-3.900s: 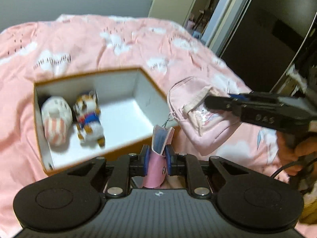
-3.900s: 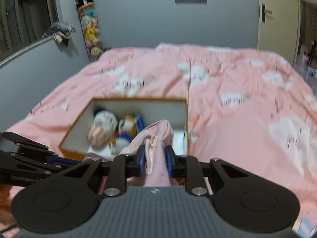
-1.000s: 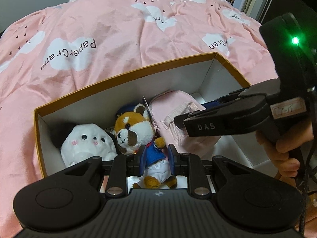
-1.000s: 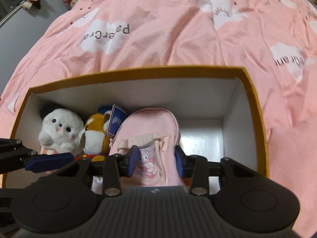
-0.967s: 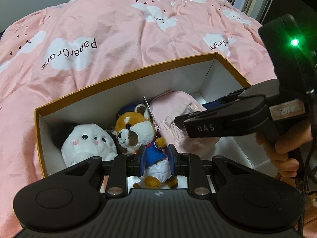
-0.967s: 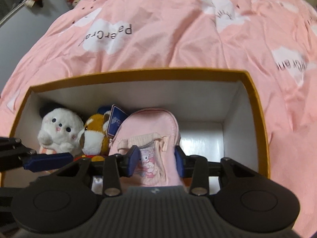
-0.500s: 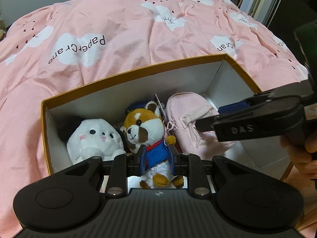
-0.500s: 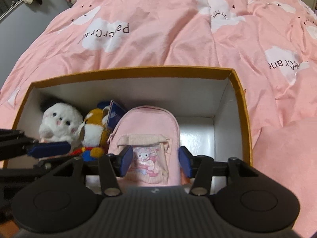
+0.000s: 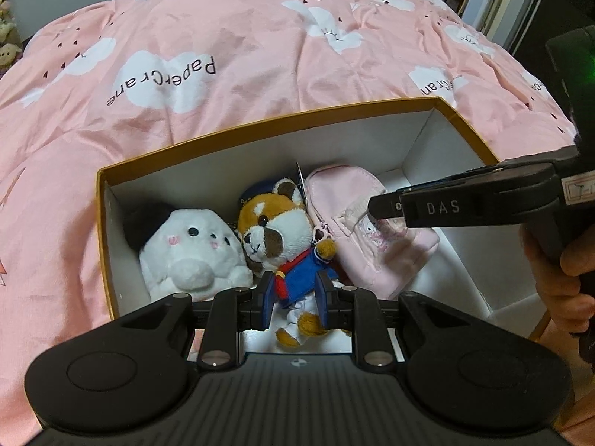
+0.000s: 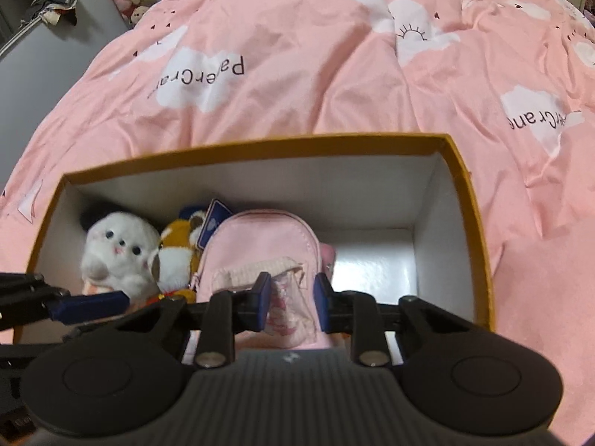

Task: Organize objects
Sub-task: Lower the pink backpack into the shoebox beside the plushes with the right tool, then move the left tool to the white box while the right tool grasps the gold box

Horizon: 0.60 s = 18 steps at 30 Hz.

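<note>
Inside the orange-rimmed box on the pink bedspread, my left gripper is clamped on the blue-coated fox plush, which lies between the white plush at the box's left wall and the pink mini backpack. My right gripper is closing its jaws around the backpack's front pocket near the box's middle; whether the pads press yet I cannot tell.

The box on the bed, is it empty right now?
No, the box holds a white plush, an orange fox plush and a small pink backpack.
</note>
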Each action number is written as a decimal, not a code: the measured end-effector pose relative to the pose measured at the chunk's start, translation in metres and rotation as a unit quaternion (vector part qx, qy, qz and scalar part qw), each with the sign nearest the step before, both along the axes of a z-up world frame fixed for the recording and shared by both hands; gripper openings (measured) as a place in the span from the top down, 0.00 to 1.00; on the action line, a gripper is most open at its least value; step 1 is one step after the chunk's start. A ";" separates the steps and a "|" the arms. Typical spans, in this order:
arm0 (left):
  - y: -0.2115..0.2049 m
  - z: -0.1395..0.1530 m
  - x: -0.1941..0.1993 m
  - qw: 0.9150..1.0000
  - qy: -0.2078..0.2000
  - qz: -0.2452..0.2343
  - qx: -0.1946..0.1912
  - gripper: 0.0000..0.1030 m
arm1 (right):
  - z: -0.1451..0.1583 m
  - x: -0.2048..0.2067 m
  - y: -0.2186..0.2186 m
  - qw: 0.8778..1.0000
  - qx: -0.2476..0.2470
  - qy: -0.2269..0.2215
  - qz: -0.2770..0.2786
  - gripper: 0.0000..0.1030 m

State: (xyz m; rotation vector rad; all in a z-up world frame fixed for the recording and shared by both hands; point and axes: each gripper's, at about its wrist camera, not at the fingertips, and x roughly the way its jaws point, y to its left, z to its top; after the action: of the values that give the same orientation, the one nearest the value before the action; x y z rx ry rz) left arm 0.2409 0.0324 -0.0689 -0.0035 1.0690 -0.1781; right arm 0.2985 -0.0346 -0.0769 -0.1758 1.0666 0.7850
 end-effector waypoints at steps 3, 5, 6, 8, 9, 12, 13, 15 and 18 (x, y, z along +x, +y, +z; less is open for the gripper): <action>0.002 -0.005 0.003 1.000 0.007 0.004 -0.007 0.76 | -0.006 0.000 0.006 1.000 -0.007 0.002 -0.003 0.74; 0.002 -0.008 0.006 1.000 0.012 0.006 -0.003 0.76 | -0.013 -0.001 0.011 1.000 -0.019 0.013 0.005 0.74; 0.001 -0.010 0.006 1.000 0.014 0.006 -0.002 0.76 | -0.014 -0.001 0.011 1.000 -0.021 0.017 0.002 0.74; 0.000 -0.011 0.006 1.000 0.017 0.006 -0.003 0.76 | -0.012 -0.001 0.010 0.999 -0.025 0.023 -0.002 0.74; 0.000 -0.011 0.005 1.000 0.017 0.005 -0.004 0.76 | -0.011 -0.001 0.008 0.999 -0.027 0.024 -0.002 0.74; 0.001 -0.010 0.002 1.000 0.013 0.006 -0.006 0.76 | -0.007 -0.004 0.005 0.999 -0.030 0.013 0.002 0.70; 0.001 -0.009 0.001 1.000 0.011 0.007 -0.007 0.76 | -0.006 -0.005 0.003 1.000 -0.029 0.007 0.003 0.69; 0.002 -0.006 -0.001 1.000 0.006 0.010 -0.009 0.76 | -0.005 -0.004 -0.001 1.000 -0.027 0.003 0.002 0.66; 0.002 0.000 -0.005 1.000 -0.005 0.012 -0.013 0.76 | -0.001 -0.002 -0.005 1.000 -0.020 0.000 -0.005 0.57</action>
State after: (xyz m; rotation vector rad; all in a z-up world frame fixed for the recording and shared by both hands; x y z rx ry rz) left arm 0.2354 0.0342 -0.0693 -0.0390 1.0556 -0.1710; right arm 0.2966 -0.0397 -0.0779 -0.2050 1.0825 0.7542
